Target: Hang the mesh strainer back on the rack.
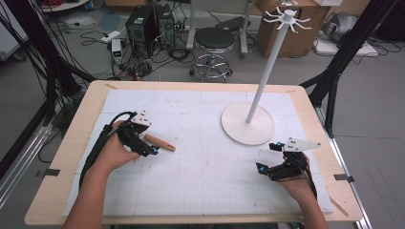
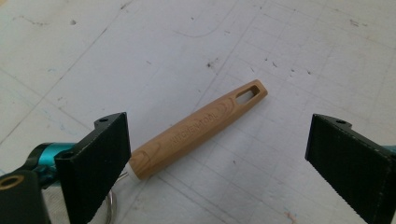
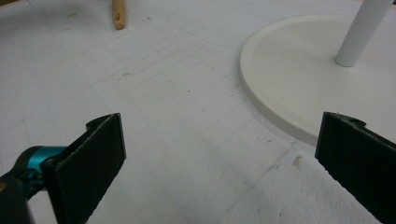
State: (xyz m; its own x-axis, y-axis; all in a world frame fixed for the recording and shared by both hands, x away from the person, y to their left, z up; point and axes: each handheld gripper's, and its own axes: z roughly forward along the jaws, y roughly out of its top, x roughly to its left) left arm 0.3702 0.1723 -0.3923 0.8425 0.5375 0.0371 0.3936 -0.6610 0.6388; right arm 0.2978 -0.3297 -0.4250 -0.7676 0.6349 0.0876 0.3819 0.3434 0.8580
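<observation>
Here my left gripper [image 2: 219,154], jaws wide and empty, straddles the wooden utensil handle [image 2: 198,130] lying on the mat [image 1: 210,167]; its slotted end points away, toward the rack's base [image 1: 248,125].

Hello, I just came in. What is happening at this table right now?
A person sits at the table with a two-jaw gripper in each hand. The left gripper is open and hangs over a wooden handle that lies flat on the white mat; its jaws stand on either side of the handle but do not grip it. The right gripper is also open and holds nothing, near the round base of a white hanging stand. Nothing hangs on the stand's hooks.
</observation>
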